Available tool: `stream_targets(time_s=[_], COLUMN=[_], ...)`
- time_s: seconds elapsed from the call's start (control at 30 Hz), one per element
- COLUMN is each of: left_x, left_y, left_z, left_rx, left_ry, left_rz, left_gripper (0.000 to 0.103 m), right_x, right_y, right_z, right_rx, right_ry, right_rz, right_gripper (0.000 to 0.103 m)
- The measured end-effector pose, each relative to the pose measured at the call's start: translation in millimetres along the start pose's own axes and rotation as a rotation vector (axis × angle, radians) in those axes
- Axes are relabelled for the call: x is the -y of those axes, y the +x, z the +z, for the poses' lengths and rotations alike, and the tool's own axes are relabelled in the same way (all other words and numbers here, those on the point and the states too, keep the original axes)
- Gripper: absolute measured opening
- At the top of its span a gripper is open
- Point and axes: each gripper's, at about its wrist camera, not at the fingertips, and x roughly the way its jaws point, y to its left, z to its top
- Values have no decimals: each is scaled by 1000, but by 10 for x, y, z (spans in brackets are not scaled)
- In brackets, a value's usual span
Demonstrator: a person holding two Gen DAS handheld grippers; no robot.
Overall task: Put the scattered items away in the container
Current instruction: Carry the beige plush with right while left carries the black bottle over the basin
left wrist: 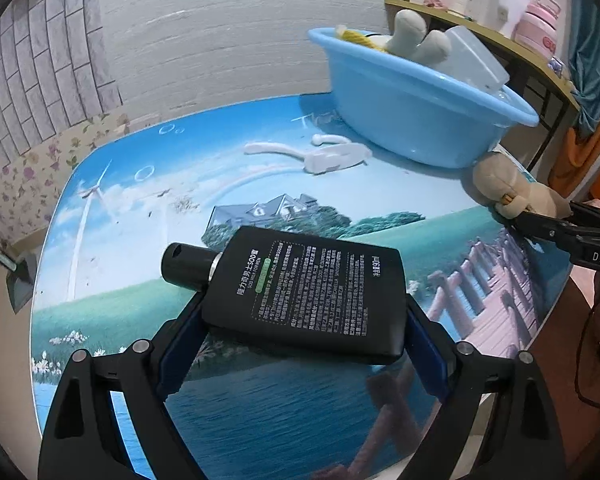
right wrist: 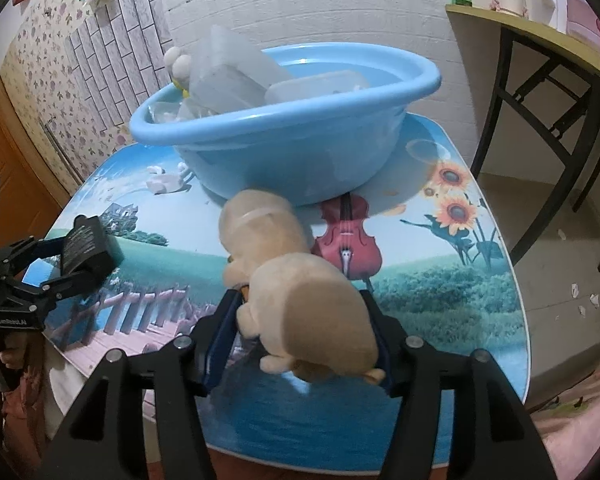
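Observation:
My left gripper (left wrist: 304, 312) is shut on a flat black lotion bottle (left wrist: 304, 288) and holds it above the picture-printed table (left wrist: 140, 240); the bottle also shows in the right wrist view (right wrist: 88, 246). My right gripper (right wrist: 300, 320) is shut on a beige plush toy (right wrist: 300, 280), also in the left wrist view (left wrist: 508, 188), lifted just in front of the blue basin (right wrist: 284, 156). The basin (left wrist: 412, 116) holds a white plush toy (left wrist: 416, 36) and clear plastic boxes (right wrist: 236, 72). A white plastic item (left wrist: 324, 156) lies on the table left of the basin.
A dark-framed side table (right wrist: 540, 60) with cups and a pink bottle (left wrist: 540, 24) stands to the right of the table. A brick-pattern wall is behind the basin. Scraps of paper lie on the floor (right wrist: 580, 300).

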Motion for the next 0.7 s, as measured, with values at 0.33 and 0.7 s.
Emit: stream_targets(time_s=[0.33,0.7], left_x=[30,-2], left_y=[40,-209], left_z=[16,35], left_rx=[36,114], left_ry=[3,-63], left_rz=[23,9], left_gripper=[91,90], right_x=[-105,-360], right_y=[16,-288], right_z=[4,31], right_rx=[15,81], right_ry=[-47,-142], right_rz=[3,142], right_gripper=[58,54])
